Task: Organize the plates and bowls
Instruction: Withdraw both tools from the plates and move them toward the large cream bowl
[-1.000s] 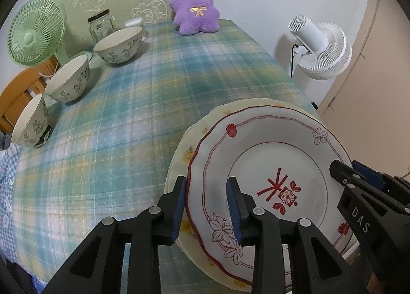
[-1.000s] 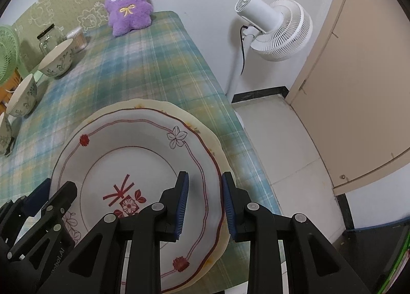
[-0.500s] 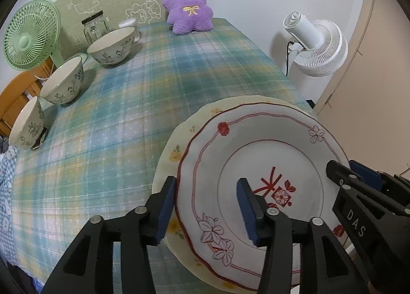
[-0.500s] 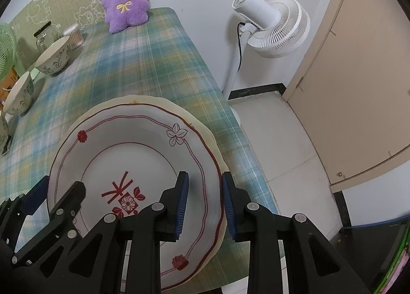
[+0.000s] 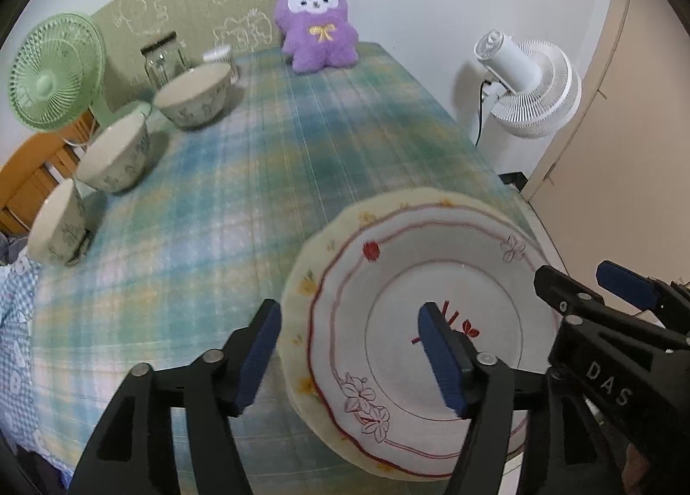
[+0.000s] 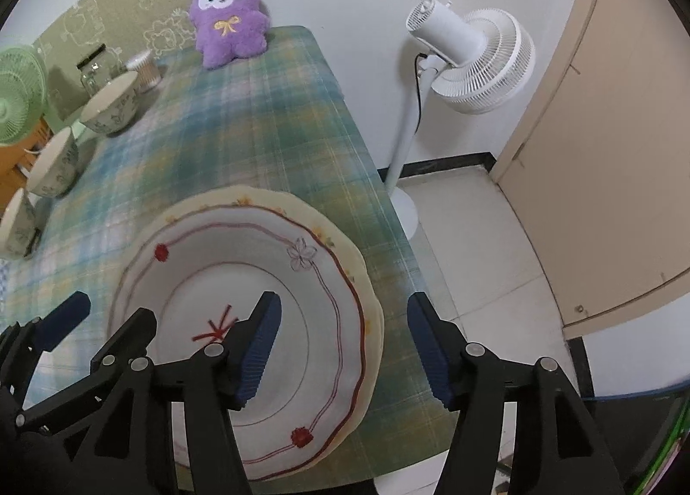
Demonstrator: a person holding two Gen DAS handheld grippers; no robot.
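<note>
Both grippers, left gripper [image 5: 349,354] and right gripper [image 6: 343,342], are opening wide, straddling the stacked plates' [image 5: 414,322] opposite rims; bowls [image 5: 116,158] lie far left.

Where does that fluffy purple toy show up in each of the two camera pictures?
Left wrist view: the purple plush toy sits top centre, at the table's far end against the wall.
Right wrist view: the toy sits upper left, at the same far end.
Shared landmark: the white standing fan, to the toy's right in both.
</note>
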